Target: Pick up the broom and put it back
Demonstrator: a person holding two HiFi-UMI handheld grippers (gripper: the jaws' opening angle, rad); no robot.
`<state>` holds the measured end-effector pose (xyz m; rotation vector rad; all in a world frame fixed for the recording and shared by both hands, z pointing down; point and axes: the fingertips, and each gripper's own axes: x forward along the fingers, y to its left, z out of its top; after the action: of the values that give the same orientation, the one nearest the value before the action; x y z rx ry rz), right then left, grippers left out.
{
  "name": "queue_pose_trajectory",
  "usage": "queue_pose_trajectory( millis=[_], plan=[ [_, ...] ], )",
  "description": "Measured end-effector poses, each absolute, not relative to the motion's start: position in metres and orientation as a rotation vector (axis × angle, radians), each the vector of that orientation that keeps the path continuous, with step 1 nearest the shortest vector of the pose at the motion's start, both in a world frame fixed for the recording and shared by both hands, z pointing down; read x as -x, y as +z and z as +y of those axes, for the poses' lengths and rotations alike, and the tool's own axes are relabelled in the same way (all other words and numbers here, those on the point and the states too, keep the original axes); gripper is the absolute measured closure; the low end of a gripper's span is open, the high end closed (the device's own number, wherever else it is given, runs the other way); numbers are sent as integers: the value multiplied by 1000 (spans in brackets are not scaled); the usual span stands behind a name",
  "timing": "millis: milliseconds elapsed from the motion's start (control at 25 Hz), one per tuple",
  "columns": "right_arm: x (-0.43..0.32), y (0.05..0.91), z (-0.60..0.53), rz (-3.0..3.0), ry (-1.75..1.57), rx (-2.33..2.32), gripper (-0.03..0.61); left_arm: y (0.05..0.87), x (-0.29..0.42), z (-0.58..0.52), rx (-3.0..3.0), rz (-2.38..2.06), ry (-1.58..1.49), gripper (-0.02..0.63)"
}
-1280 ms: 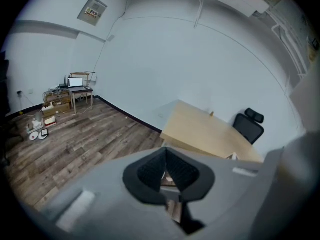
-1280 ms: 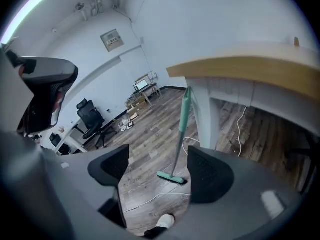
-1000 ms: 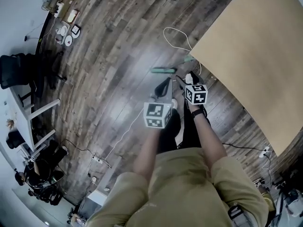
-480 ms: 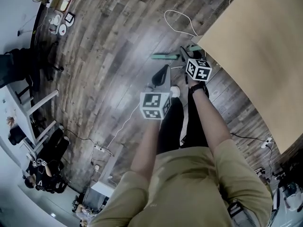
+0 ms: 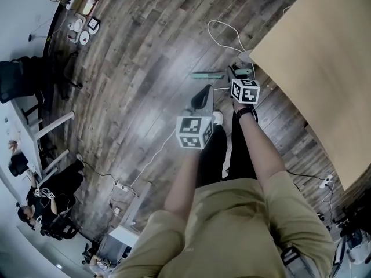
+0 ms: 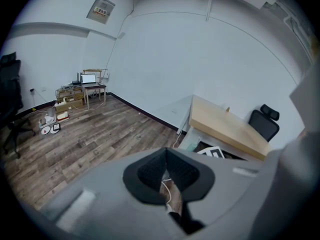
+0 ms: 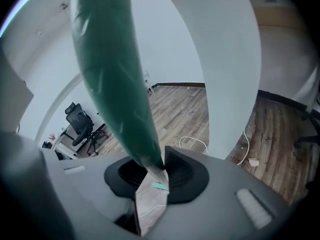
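1. The right claw [image 7: 158,168], its jaws just closing, pinches the green broom [image 7: 117,74] by its shaft, which rises to the upper left of the right gripper view. The left claw [image 6: 166,173] is pressed together on nothing.
2. The broom looks light, stiff and glossy. The bare shaft is the place to hold it, though a long pole would likely swing.
3. At the upper right of the head view, the tan surface [image 5: 324,68] stands just beside the claw. A white cable [image 5: 223,30] loops on the floor [image 5: 133,68] nearby and could snag.

The dark green broom [image 7: 115,79] stands tilted between the right gripper's [image 7: 154,168] jaws, just closing on it.
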<state>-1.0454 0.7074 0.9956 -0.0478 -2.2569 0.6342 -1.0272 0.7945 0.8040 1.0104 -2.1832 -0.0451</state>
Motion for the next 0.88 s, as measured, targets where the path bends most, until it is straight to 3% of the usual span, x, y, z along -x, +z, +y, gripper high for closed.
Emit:
queue_pose_trajectory(
  millis=[480, 880],
  plan=[
    [992, 896, 735, -2384, 402, 90, 480, 758, 998, 843, -1002, -2221, -96, 613],
    [951, 709, 687, -2671, 414, -84, 491, 637, 987, 821, -1195, -2337, -196, 613]
  ],
)
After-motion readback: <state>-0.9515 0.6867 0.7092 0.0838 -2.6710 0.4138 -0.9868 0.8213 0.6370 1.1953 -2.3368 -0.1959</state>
